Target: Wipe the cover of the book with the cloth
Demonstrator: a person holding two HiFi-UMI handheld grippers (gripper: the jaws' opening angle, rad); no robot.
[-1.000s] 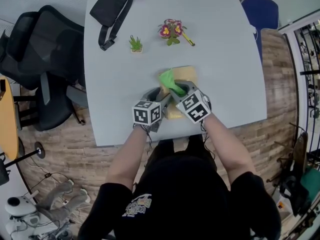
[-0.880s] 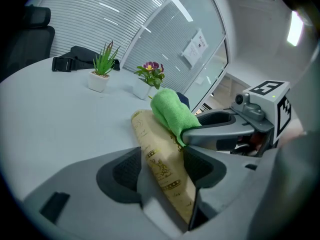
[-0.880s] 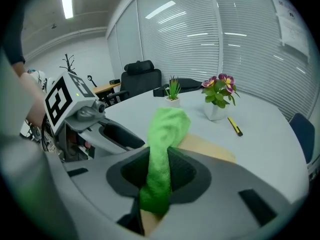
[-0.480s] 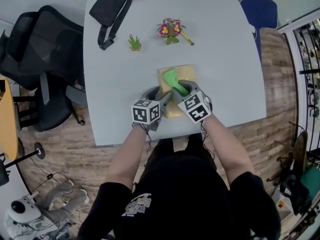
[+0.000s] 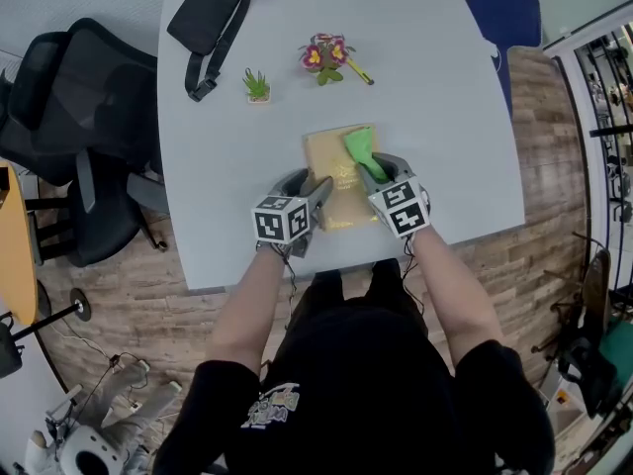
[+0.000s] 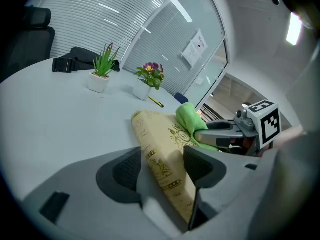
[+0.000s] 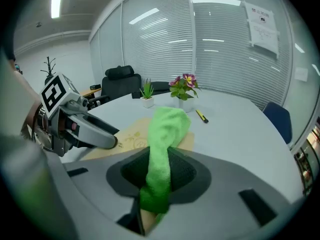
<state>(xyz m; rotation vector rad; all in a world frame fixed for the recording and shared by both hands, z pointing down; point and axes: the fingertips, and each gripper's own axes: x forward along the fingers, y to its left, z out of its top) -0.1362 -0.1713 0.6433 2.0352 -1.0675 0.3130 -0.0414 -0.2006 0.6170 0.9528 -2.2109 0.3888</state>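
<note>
The book [image 5: 339, 181], tan with gold ornament, is lying flat on the grey table [image 5: 445, 117], directly ahead of both grippers. The left gripper [image 5: 318, 188] is clamping it at the spine edge: its jaws are sitting only as far apart as the book is thick, with the spine filling the gap between the pads. In the left gripper view the cover is running away from those pads toward the far side of the table.

The green cloth [image 7: 167, 129] is hanging bunched between the jaws of the right gripper [image 7: 159, 179], which are pinching it in a narrow gap. Its loose end is spilling forward past the fingertips and is resting on the far right part of the cover. The right gripper's fingers are lying over the book just to the right of the left gripper's fingers, the two close together but apart.

Farther out beyond the fingertips, a flowering plant [image 5: 321, 57] and a yellow pen [image 5: 359, 72] are standing and lying side by side, and a small green plant [image 5: 256, 87] in a white pot is sitting to their left. A black bag [image 5: 208, 18] is lying at the far left corner. A black office chair [image 5: 59, 117] is standing off the table's left edge, and a blue chair [image 5: 504, 13] is showing at the far right.
</note>
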